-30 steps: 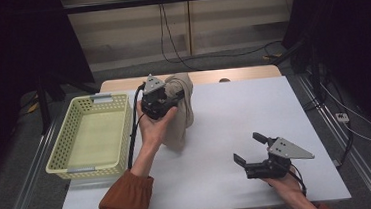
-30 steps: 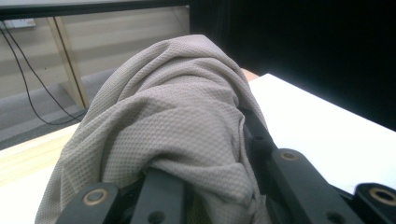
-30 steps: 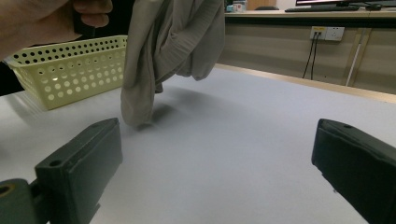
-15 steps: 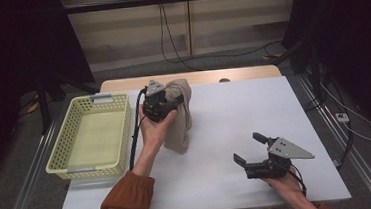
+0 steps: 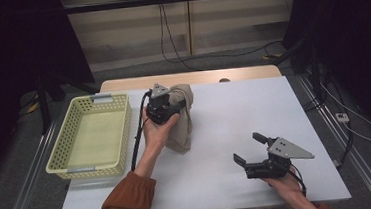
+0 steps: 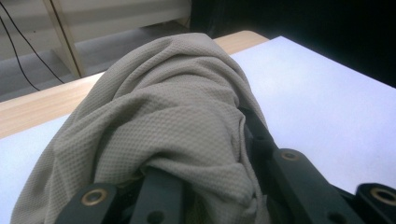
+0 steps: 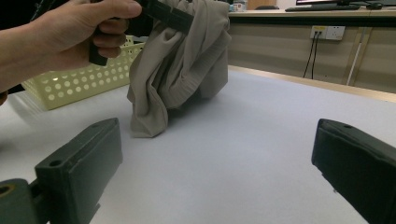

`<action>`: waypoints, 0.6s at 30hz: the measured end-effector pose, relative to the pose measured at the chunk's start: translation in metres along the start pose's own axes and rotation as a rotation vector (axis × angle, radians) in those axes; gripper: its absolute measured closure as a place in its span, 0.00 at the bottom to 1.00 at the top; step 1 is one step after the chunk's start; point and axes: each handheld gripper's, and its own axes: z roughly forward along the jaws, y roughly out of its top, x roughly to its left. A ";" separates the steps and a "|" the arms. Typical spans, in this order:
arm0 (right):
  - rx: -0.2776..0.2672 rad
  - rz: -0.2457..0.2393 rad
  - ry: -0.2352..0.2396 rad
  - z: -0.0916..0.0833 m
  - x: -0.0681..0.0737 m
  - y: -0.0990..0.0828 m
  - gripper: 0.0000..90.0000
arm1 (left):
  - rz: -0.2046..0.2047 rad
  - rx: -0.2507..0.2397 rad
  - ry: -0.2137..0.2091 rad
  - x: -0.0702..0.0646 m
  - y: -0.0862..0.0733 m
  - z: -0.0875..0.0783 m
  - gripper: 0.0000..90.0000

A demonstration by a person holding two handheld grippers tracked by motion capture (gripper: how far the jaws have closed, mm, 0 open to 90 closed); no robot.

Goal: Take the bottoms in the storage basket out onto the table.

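Cloth, a beige knit piece, hangs from the left hand-held gripper in the high view, its lower end resting crumpled on the white surface. The long axis of the cloth runs down and towards the person, from the clamped top to the folded end on the surface. The yellow basket stands just to the left of that hand, near but apart from the cloth, so a carry into it would go sideways to the left, over the basket's near wall. The right hand-held gripper rests well apart at the lower right, jaws spread and empty; the left hand is clearly the nearer one.

From the left gripper view, the cloth drapes thickly over both black jaws, which are clenched on a bunch of it, hiding their tips.

From the right gripper view, the right hand-held gripper shows its two jaws standing wide with bare surface between them. Beyond, the cloth dangles from the left hand, its bottom fold touching the surface, with the basket behind it. My judgement is that the cloth must rise clear of the surface before it moves across.
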 end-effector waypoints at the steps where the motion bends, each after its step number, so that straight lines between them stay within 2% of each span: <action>1: 0.000 0.000 0.000 0.000 0.000 0.000 0.02 | 0.000 0.004 0.001 0.000 -0.001 0.001 0.82; 4: -0.002 0.002 0.002 0.000 0.000 0.000 0.02 | 0.001 0.019 0.002 0.000 -0.003 0.006 0.82; 7: 0.000 0.001 0.001 0.000 0.000 0.000 0.02 | -0.002 0.031 0.021 0.001 -0.007 0.011 0.82; 10: -0.001 0.001 0.002 0.000 0.000 0.000 0.02 | 0.008 0.064 0.017 0.001 -0.010 0.015 0.82; 12: 0.000 -0.001 0.002 0.000 -0.001 0.000 0.02 | 0.010 0.069 0.018 0.001 -0.012 0.018 0.82; 18: -0.002 0.002 0.003 0.000 0.000 0.000 0.02 | -0.025 0.094 -0.007 0.004 -0.017 0.026 0.81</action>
